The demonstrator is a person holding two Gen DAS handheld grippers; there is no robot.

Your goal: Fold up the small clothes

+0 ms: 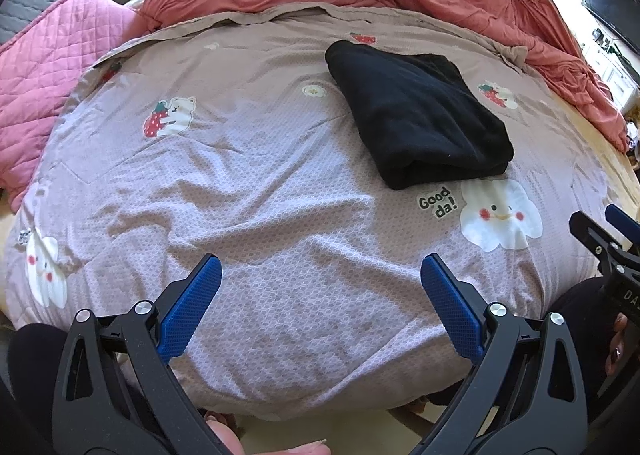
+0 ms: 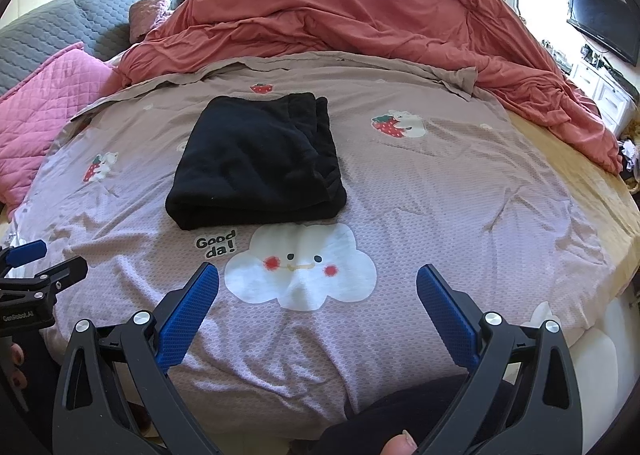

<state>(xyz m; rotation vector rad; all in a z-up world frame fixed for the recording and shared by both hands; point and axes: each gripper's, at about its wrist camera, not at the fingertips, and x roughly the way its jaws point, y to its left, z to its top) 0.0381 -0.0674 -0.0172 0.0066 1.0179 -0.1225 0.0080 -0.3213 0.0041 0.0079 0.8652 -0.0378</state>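
Left wrist view first — what do you get?

— Ana: The left gripper [image 1: 320, 275] hangs above the near part of the bed with its blue pads spread wide and nothing between them. Ahead and to the right lies the black garment [image 1: 416, 111], folded into a thick rectangle, flat on the mauve printed sheet [image 1: 240, 183]. At the right edge the other tool's tip shows.

— Ben: And from the right wrist?

— Ana: Much the same. The right gripper [image 2: 318, 275] is also spread wide and empty, poised over the smiling white cloud print [image 2: 300, 267]. The folded piece sits just beyond that cloud and the "Good da!" lettering [image 2: 216, 248], slightly left of centre, its folded edge facing the camera. Neither tool touches it.

— Ben: What surrounds it?

— Ana: A rumpled coral duvet [image 2: 360, 19] is heaped along the far side of the bed. A pink quilted blanket [image 2: 44, 107] lies at the left, with a grey quilted cover [image 2: 60, 27] behind it. On the right wall hangs a dark screen [image 2: 604, 25].
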